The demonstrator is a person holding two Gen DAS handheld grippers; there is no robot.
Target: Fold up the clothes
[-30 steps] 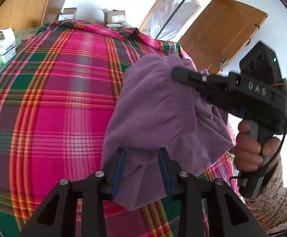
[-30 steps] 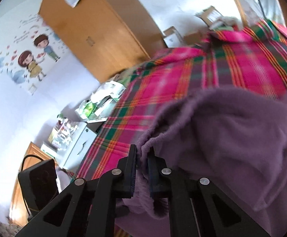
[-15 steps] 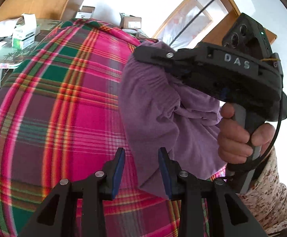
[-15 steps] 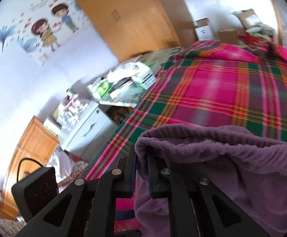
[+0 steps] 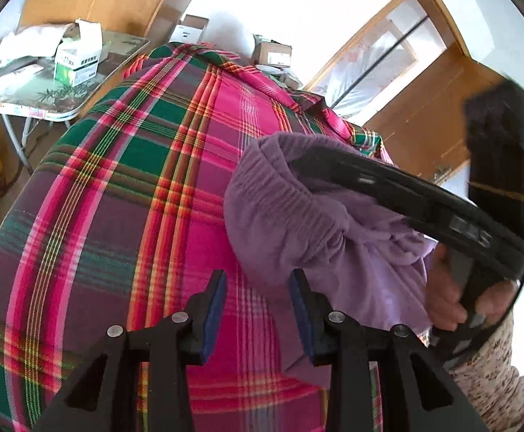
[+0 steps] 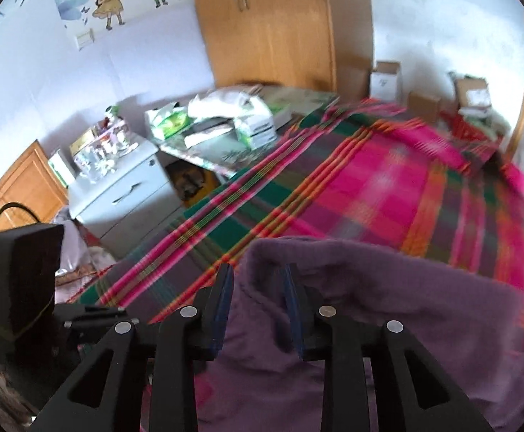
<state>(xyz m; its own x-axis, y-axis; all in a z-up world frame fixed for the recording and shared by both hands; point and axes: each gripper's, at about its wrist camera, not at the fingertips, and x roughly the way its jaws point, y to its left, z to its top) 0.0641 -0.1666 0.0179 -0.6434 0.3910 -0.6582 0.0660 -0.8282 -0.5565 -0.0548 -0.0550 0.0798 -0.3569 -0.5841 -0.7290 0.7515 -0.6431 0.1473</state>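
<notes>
A purple fleece garment (image 5: 298, 223) lies bunched on the pink-and-green plaid bedspread (image 5: 117, 216), its elastic waistband turned toward the left. My left gripper (image 5: 258, 306) is open just short of the waistband, with only bedspread between its blue pads. In the left wrist view a hand (image 5: 449, 298) holds the right gripper's black body (image 5: 460, 223) over the garment. In the right wrist view my right gripper (image 6: 256, 298) stands open, and a fold of the purple garment (image 6: 370, 306) lies loose between its fingers. The plaid bedspread (image 6: 370, 180) stretches beyond.
A folding table (image 5: 63, 82) with white and green boxes stands at the bed's left side. Beside it is a white drawer cabinet (image 6: 125, 187). A wooden wardrobe (image 6: 280, 25) and cardboard boxes (image 5: 272, 50) line the far wall. An open wooden door (image 5: 424, 108) is at the right.
The right gripper was shut on the garment's edge and has now opened. The garment has come down onto the bed. Cloth no longer sits between the left gripper's fingers.
</notes>
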